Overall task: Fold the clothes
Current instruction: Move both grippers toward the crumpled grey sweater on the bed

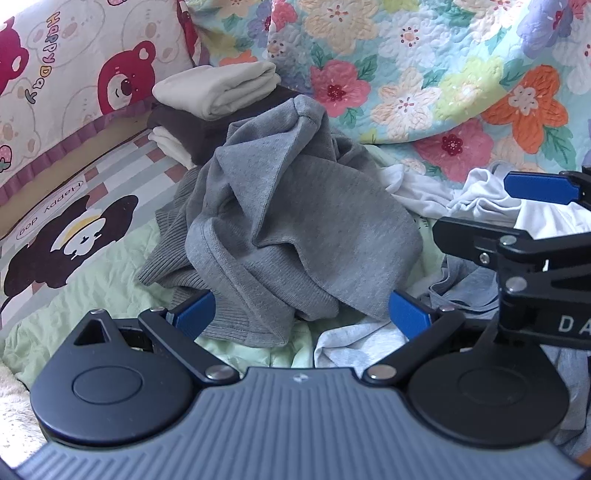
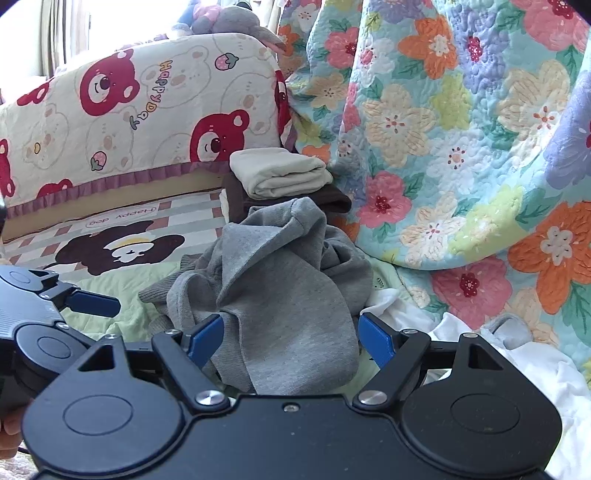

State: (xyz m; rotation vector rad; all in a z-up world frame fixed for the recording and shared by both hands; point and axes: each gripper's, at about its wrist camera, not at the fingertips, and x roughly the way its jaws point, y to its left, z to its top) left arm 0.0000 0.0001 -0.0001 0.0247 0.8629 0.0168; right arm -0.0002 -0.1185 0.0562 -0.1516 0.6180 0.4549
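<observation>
Grey sweatshirt [image 1: 295,221]: crumpled, frame centre, between my left claw [image 1: 301,314] and right claw [image 2: 291,338], both wide, empty. Cover [image 2: 122,218] reads "Happy dog".

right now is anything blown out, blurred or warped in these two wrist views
Right wrist view: the window area at top left is blown out to white, and the fisheye bends the floral quilt at the edges. Left wrist view: even daylight, the crumpled grey sweatshirt is sharp, while the ribbed grey gripper body close to the lens is soft.
</observation>
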